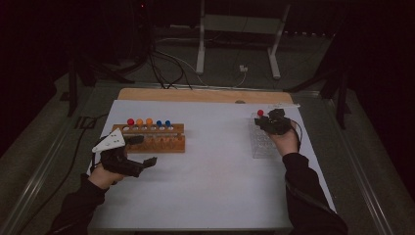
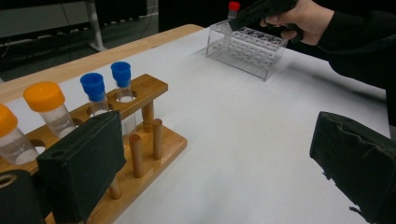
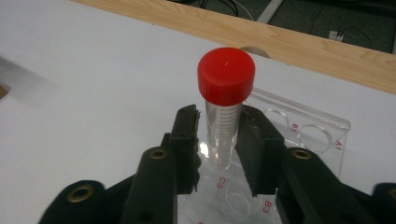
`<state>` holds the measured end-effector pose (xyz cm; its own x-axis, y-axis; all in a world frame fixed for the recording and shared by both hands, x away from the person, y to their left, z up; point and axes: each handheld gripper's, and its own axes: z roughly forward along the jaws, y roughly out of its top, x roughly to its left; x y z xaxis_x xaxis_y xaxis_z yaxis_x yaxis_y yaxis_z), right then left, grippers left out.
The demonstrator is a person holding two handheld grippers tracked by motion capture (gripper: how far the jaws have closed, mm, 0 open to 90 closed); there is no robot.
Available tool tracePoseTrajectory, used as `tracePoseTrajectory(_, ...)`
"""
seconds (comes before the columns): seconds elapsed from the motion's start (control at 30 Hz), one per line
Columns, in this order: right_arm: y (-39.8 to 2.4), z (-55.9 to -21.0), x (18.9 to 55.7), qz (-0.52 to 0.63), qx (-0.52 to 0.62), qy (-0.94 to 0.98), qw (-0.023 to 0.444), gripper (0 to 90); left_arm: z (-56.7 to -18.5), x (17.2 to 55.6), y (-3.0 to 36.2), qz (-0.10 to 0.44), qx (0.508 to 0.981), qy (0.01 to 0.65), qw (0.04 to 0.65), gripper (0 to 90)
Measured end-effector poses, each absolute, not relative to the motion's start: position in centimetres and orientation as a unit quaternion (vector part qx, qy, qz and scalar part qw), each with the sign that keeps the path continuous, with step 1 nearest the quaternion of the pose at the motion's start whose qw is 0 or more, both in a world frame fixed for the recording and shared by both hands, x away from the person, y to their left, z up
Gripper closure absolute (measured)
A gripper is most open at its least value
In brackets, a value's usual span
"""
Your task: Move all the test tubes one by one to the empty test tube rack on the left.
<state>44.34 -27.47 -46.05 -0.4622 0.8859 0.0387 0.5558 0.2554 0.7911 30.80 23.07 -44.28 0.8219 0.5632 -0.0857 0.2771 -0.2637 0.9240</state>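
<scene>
Above the clear rack [image 3: 299, 122], the red-capped tube [image 3: 225, 112] stands gripped between the right tongs [image 3: 219, 142].

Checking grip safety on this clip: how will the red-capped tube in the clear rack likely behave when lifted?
The red-capped tube looks clear, empty plastic: probably light and stiff. Its smooth round wall may slip or twist between the right gripper pads. Laid down, it would likely roll; the clear rack keeps it upright.

Clear red-capped tube [image 3: 225, 109], upright in the clear plastic rack [image 3: 322, 128], between the right tongs' pads.
</scene>
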Motion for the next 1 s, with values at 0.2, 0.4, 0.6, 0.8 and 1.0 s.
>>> tracePoseTrajectory(0.2, -27.4, -46.1, 44.5, 0.378, 0.477, 0.762, 0.221, 75.3, -44.3, 30.9, 23.1, 0.131, 0.782, 0.271, 0.545, 4.0)
tracePoseTrajectory(0.4, -27.5, -45.3, 44.2, 0.386, 0.470, 0.760, 0.230, 75.5, -44.3, 31.0, 23.2, 0.128, 0.782, 0.273, 0.546, 4.0)
tracePoseTrajectory(0.6, -27.6, -43.5, 43.7, 0.394, 0.459, 0.757, 0.245, 75.6, -44.2, 30.9, 23.1, 0.127, 0.782, 0.274, 0.545, 4.0)
tracePoseTrajectory(0.8, -27.7, -42.3, 43.0, 0.401, 0.451, 0.755, 0.257, 75.6, -44.2, 30.9, 23.2, 0.126, 0.782, 0.275, 0.544, 4.0)
tracePoseTrajectory(1.0, -27.8, -41.7, 42.4, 0.408, 0.445, 0.752, 0.267, 75.6, -44.2, 30.9, 23.2, 0.125, 0.782, 0.274, 0.545, 4.0)
